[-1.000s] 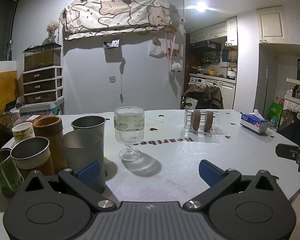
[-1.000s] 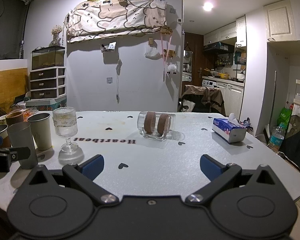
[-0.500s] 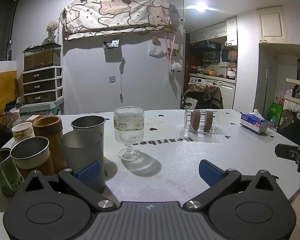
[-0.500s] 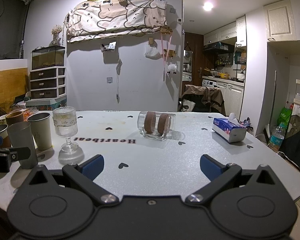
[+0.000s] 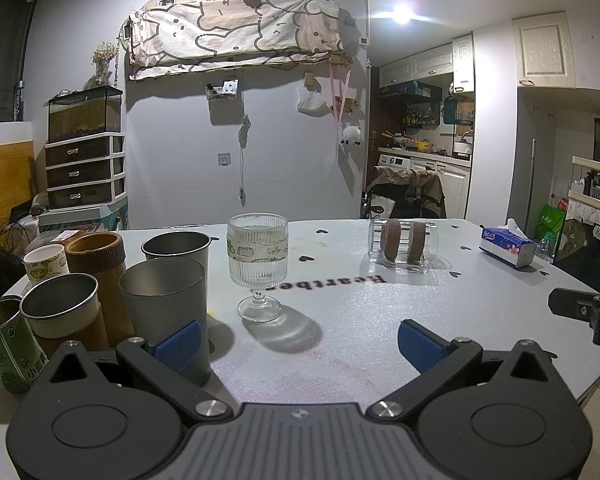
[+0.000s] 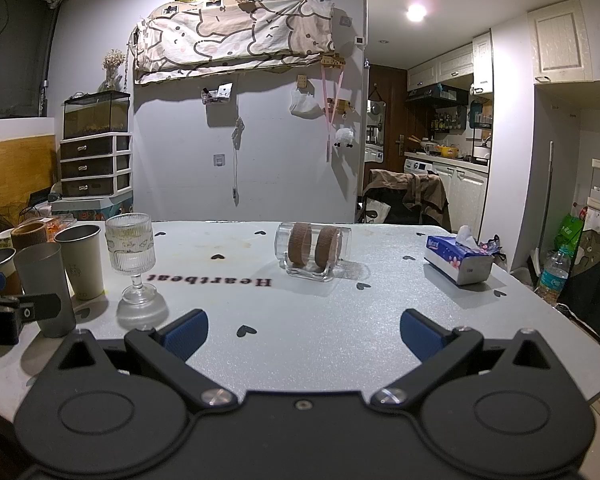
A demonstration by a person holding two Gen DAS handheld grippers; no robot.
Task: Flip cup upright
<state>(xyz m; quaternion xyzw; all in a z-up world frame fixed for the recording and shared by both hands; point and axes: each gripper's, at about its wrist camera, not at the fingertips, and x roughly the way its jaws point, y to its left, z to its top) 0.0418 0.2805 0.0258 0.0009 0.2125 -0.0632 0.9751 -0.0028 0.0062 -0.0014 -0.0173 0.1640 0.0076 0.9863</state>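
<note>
Lying on its side mid-worktop [image 6: 340, 340]: cup [image 6: 313, 249], well apart from both grippers. Left gripper [image 5: 298, 344] and right gripper [image 6: 304, 330] low over near edge, jaws spread, gripping nothing.

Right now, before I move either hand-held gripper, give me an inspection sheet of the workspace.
Surface: white table, heart prints, "Heartbeat" lettering.
Job's things: clear glass cup with two brown bands, lying on its side, mid-table.
Clutter: ribbed stemmed glass upright; metal tumblers, paper cups and a green can clustered left; tissue box right.
Grippers: left hand-held gripper open, empty; right hand-held gripper open, empty.
Cables: nothing seen on table.
Surroundings: drawer unit, kitchen behind.
</note>
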